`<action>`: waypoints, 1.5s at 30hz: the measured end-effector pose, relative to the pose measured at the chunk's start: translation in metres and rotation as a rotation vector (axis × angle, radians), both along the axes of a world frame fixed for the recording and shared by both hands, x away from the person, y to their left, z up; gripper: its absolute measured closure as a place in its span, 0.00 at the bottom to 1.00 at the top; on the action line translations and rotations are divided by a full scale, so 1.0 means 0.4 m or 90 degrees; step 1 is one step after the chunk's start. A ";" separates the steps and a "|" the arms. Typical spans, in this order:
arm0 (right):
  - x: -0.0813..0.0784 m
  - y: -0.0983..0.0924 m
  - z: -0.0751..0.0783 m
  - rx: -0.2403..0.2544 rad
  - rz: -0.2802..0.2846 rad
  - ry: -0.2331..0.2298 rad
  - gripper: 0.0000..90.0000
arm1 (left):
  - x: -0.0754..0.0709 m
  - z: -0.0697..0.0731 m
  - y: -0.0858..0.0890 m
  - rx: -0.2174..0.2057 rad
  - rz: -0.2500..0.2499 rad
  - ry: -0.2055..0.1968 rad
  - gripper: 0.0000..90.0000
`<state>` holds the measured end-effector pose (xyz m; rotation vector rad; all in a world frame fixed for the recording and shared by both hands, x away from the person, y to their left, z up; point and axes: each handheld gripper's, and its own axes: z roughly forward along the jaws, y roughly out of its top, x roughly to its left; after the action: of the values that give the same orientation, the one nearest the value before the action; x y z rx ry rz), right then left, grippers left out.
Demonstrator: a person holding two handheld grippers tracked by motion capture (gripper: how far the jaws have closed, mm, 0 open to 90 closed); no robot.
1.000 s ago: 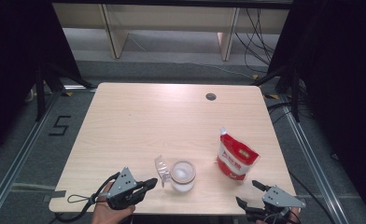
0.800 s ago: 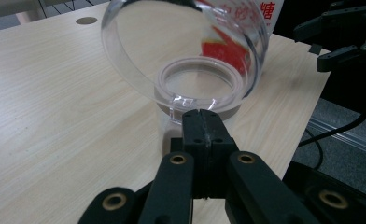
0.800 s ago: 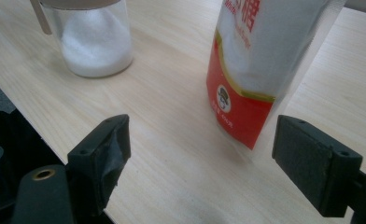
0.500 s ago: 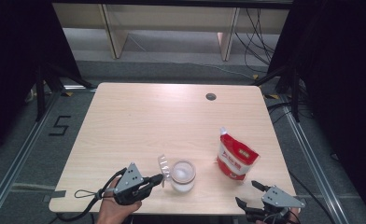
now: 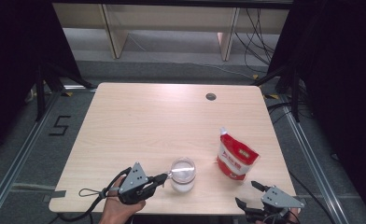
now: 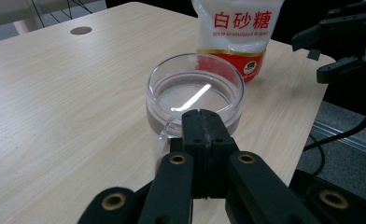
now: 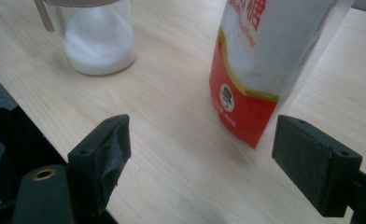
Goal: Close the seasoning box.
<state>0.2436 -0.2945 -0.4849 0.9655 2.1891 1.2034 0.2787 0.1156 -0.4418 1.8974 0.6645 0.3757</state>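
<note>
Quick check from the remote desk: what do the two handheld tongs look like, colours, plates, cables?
Both are black two-jaw tools. The left tongs carry a grey three-cornered plate with small holes on top, and a black cable loops off to the side. The right tongs have the same grey plate. In the gripper views the jaws are matt black with brass-coloured rivets and flat dark pads.

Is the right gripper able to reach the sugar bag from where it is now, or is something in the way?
Probably yes. The right gripper has its jaws open and faces the sugar bag, which stands upright on the table. Bare wood lies between them. The glass jar stands off to the side.
</note>
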 end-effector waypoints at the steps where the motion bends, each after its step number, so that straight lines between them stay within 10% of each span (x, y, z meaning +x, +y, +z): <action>1: 0.000 0.000 0.000 0.001 -0.002 0.000 0.22 | 0.001 0.001 0.003 0.004 -0.003 -0.003 0.99; 45: -0.002 0.004 -0.001 0.003 0.000 0.005 0.22 | -0.037 -0.011 0.103 -0.003 0.030 0.028 0.85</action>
<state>0.2427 -0.2929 -0.4854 0.9731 2.1935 1.2070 0.2638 0.1569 -0.4464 1.8933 0.7392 0.3624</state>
